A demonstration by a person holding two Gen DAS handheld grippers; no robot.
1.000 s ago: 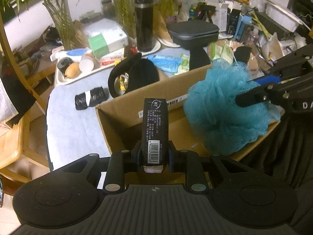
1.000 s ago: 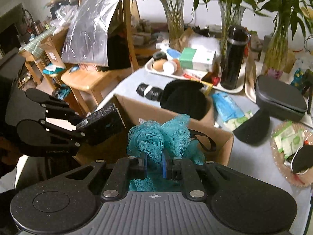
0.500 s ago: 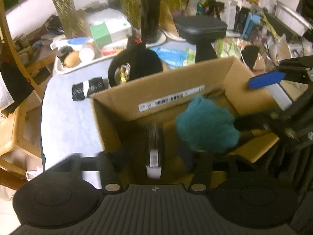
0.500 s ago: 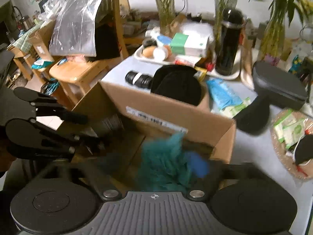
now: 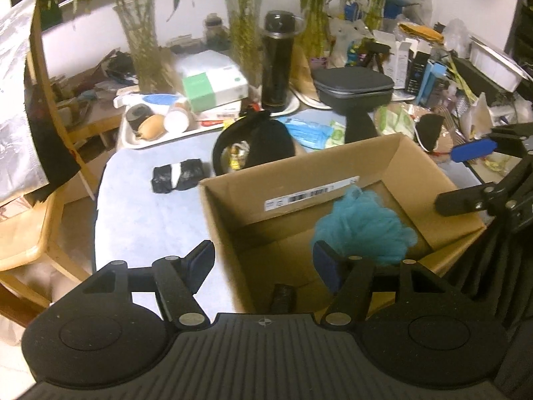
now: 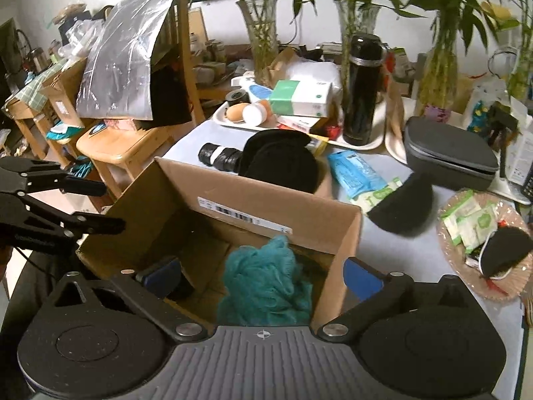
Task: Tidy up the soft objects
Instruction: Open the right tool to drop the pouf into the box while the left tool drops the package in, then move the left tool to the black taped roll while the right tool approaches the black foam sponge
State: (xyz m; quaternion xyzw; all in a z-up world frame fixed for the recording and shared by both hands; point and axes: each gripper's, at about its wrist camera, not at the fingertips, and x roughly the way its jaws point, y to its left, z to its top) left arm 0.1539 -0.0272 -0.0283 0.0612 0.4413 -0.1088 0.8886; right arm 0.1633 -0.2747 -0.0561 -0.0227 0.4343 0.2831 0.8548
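A teal mesh bath pouf (image 5: pixel 364 225) lies inside the open cardboard box (image 5: pixel 299 173); it also shows in the right wrist view (image 6: pixel 266 283). A black packet (image 5: pixel 282 296) lies at the box's near edge, partly hidden by my left gripper. My left gripper (image 5: pixel 263 263) is open and empty above the box's near left wall. My right gripper (image 6: pixel 263 275) is open and empty above the pouf, over the cardboard box (image 6: pixel 260 196). A black soft cap (image 6: pixel 283 163) and a black-and-white roll (image 6: pixel 220 156) lie behind the box.
A black flask (image 6: pixel 361 90), a white tray (image 6: pixel 233 121) of small items, a grey case (image 6: pixel 449 160), blue wipes (image 6: pixel 356 173) and a pink plate (image 6: pixel 519 286) crowd the table. Plant vases stand at the back. A wooden chair (image 6: pixel 123 143) stands left.
Both grippers opened. The left let go of the black packet and the right let go of the teal pouf; both now lie in the box.
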